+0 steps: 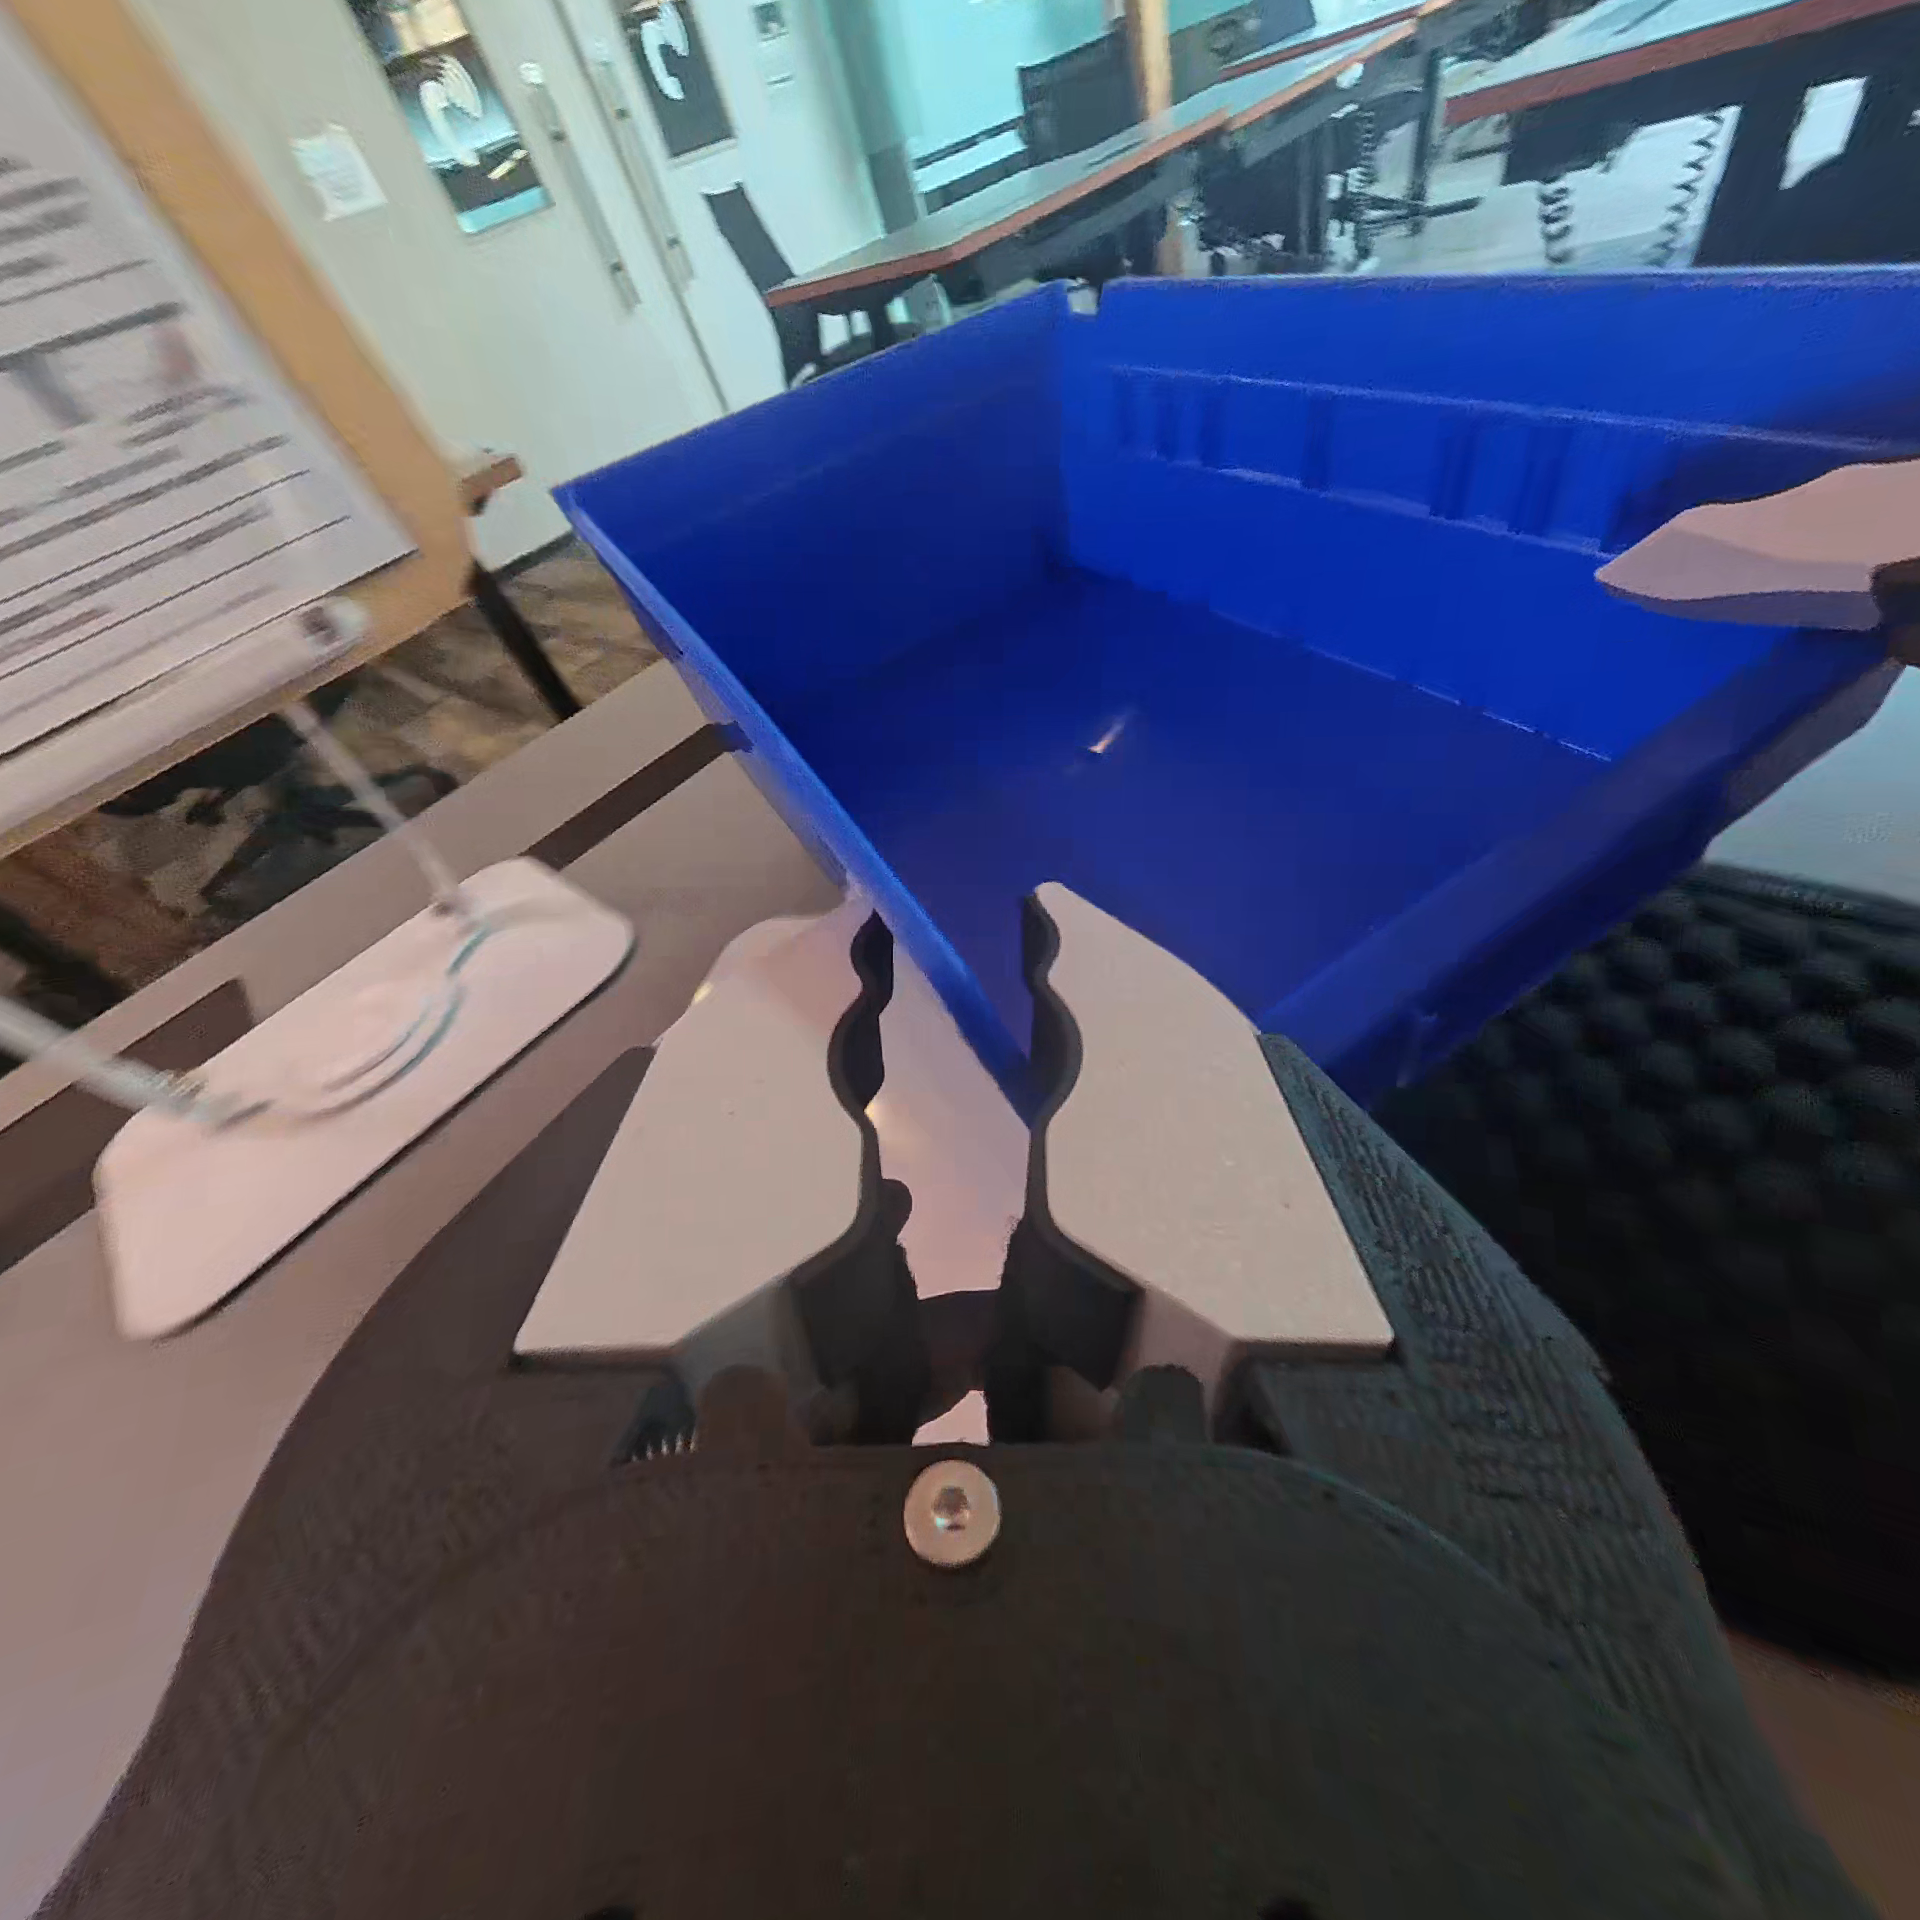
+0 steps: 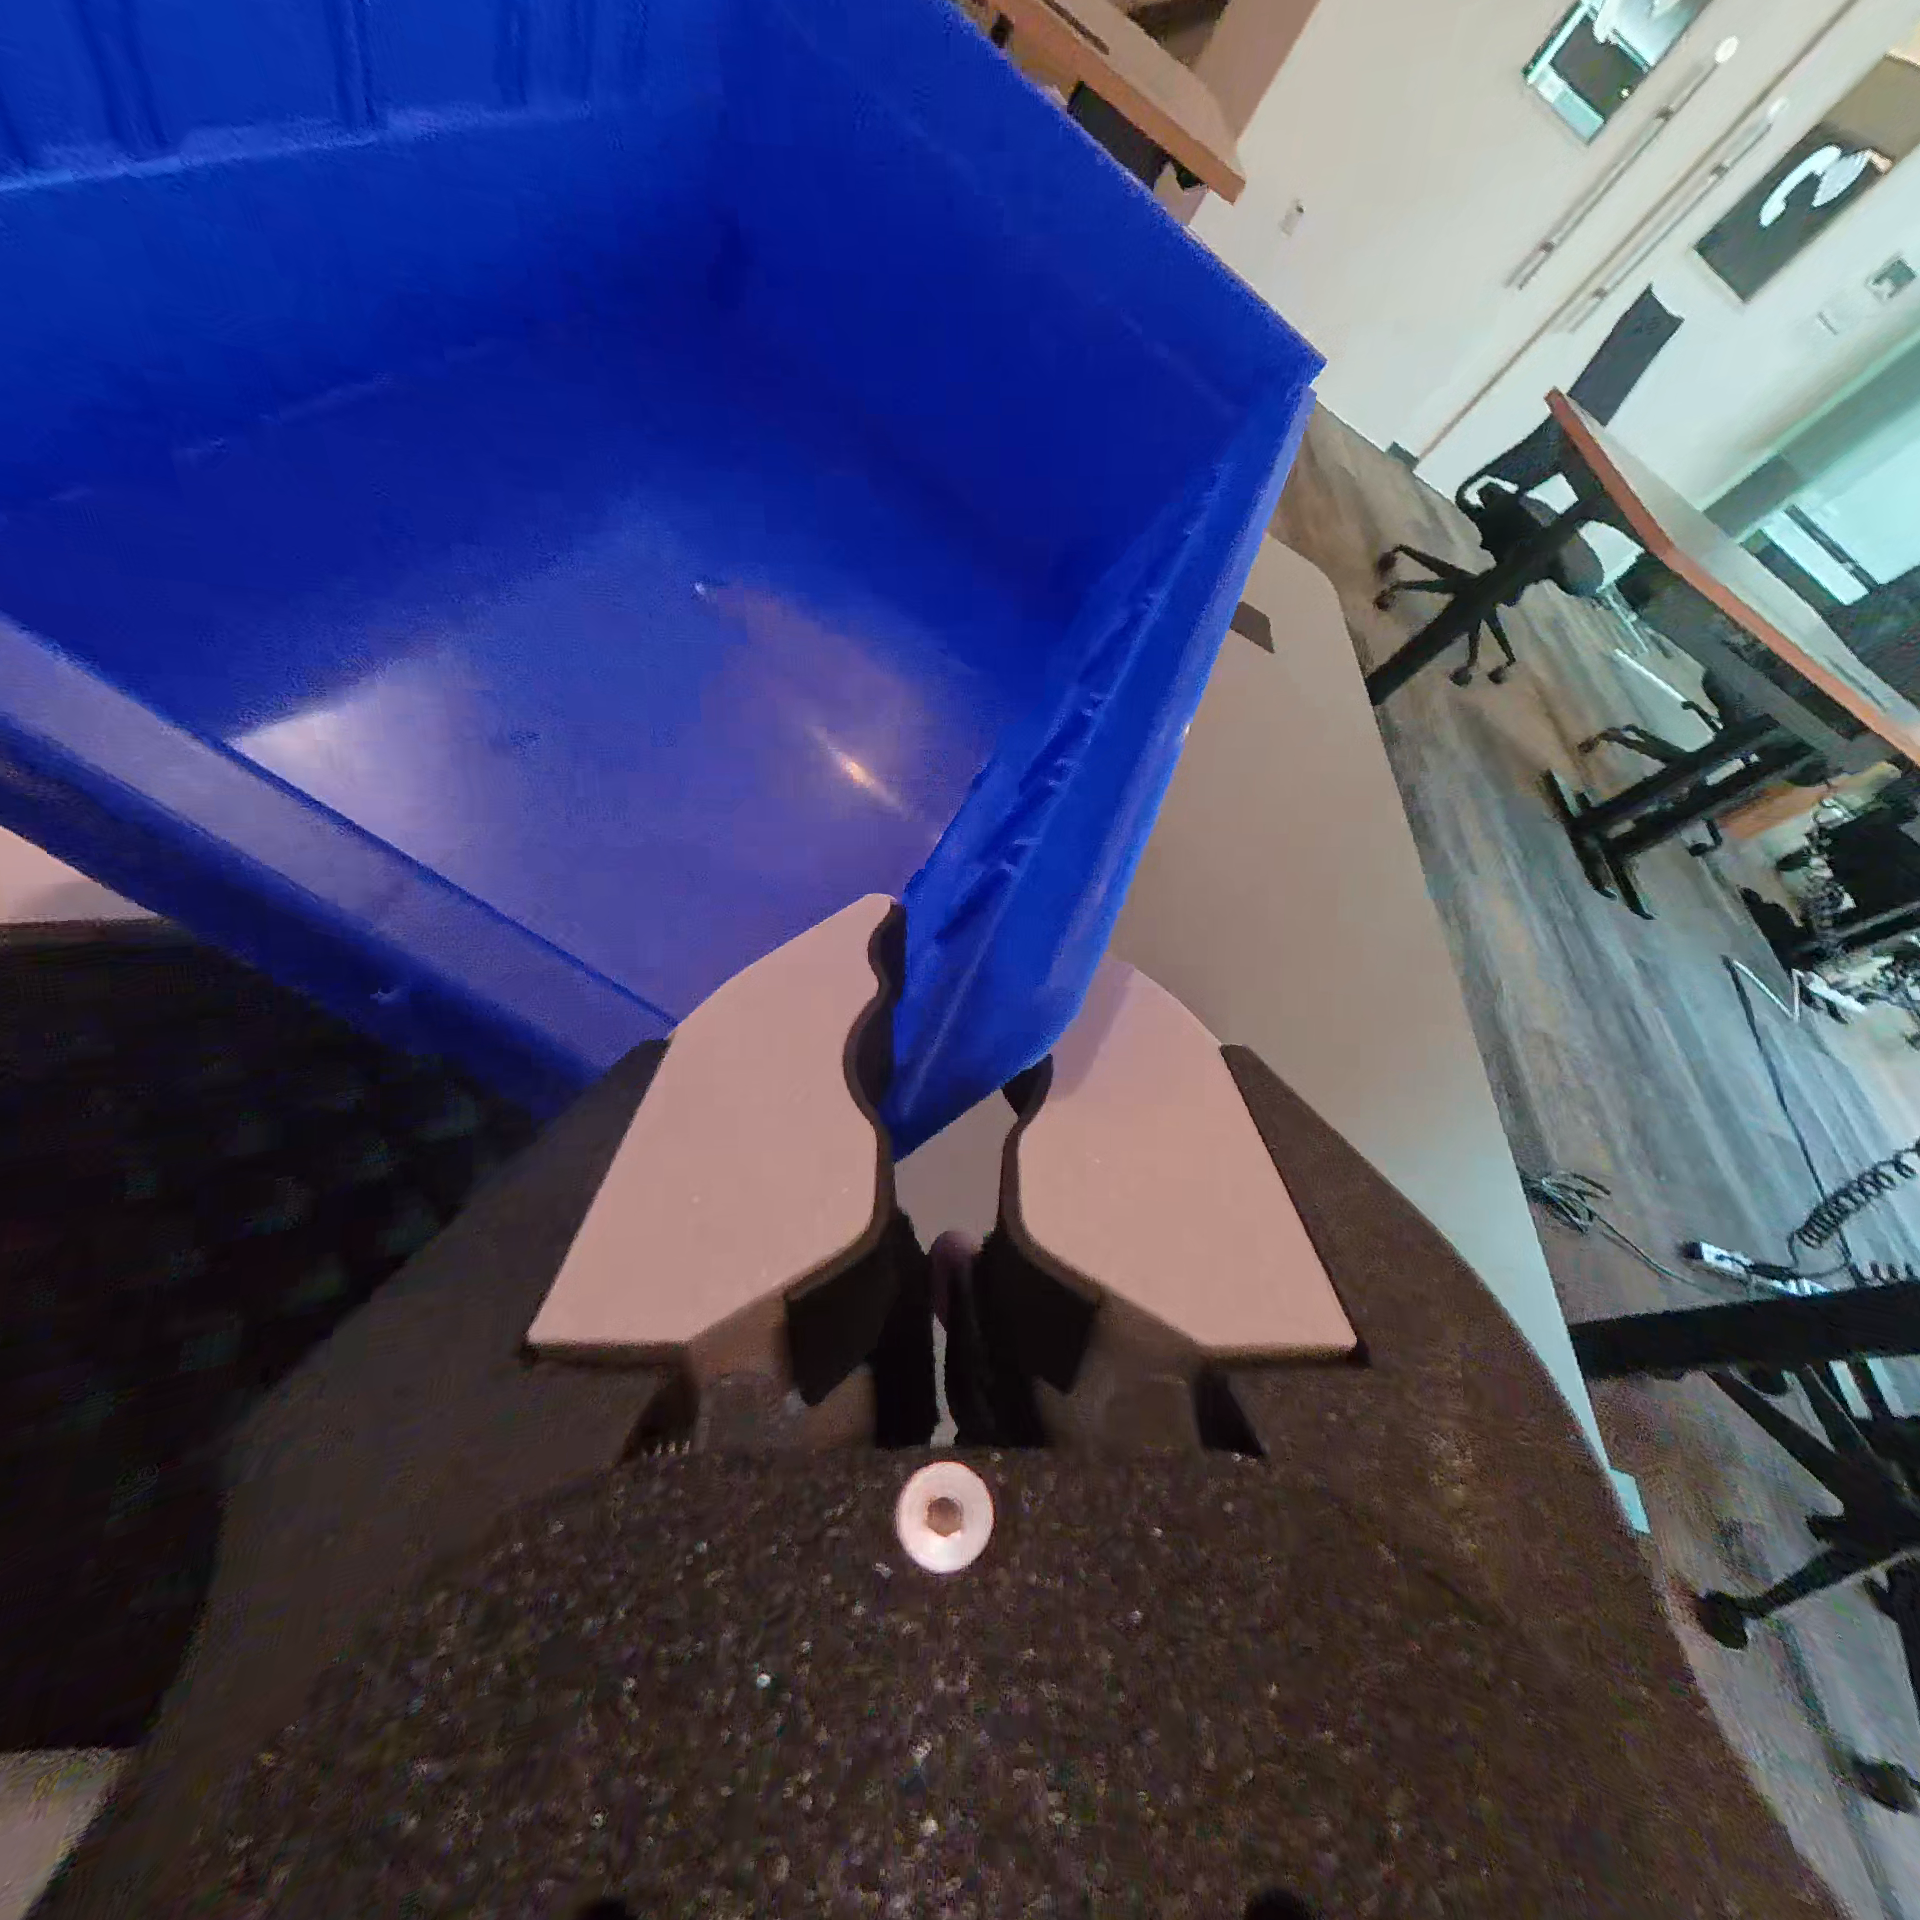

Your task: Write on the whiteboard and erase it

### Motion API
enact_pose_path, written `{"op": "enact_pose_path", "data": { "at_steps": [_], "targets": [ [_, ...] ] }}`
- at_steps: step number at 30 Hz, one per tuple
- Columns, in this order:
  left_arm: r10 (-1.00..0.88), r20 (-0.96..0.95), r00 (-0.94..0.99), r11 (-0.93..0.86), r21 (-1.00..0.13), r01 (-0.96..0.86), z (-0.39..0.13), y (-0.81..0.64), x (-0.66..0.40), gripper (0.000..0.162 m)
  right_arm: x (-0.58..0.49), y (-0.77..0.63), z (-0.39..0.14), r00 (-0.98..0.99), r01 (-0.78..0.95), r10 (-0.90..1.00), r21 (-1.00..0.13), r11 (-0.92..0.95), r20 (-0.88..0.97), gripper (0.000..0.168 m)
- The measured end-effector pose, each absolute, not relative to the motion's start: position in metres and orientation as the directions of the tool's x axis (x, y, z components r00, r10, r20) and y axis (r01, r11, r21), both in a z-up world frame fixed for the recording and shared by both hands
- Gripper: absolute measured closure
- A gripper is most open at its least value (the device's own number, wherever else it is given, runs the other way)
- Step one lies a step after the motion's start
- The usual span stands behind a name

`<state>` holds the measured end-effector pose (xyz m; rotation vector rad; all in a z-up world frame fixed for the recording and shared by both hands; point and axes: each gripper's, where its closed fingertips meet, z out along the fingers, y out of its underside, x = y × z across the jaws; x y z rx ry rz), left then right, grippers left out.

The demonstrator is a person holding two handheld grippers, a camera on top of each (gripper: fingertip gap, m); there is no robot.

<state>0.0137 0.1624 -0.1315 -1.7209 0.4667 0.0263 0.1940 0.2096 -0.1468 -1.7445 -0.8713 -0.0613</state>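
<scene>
An empty blue plastic bin (image 1: 1247,665) is held tilted above the table, its open side toward the cameras. My left gripper (image 1: 951,914) is shut on the bin's left side wall. My right gripper (image 2: 997,935) is shut on the bin's right side wall (image 2: 1039,831); one of its fingers (image 1: 1745,566) shows at the right edge of the left wrist view. The bin's inside (image 2: 582,644) holds nothing. No whiteboard, marker or eraser shows in either view.
A black textured mat (image 1: 1704,1195) lies on the table under the bin, also in the right wrist view (image 2: 208,1195). A clear sign stand with a printed sheet (image 1: 156,416) on a white base (image 1: 353,1081) stands at left. Office desks and chairs (image 2: 1507,582) stand beyond the table edge. Across from one pair of fingers to the other is roughly 20 cm.
</scene>
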Motion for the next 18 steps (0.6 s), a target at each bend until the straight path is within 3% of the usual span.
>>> {"op": "enact_pose_path", "data": {
  "at_steps": [13,18],
  "targets": [
    [-0.43,-0.249,0.868,-0.203,-0.91,-0.362,-0.172,0.252,0.159,0.134,0.34,0.287,-0.194,0.811,0.533,0.437,-0.799,-0.278,0.39,0.156],
    [-0.581,-0.179,0.794,-0.234,-0.897,-0.374,-0.19,0.247,0.188,0.118,0.364,0.301,-0.198,0.865,0.45,0.373,-0.848,-0.282,0.335,0.157]
  ]
}}
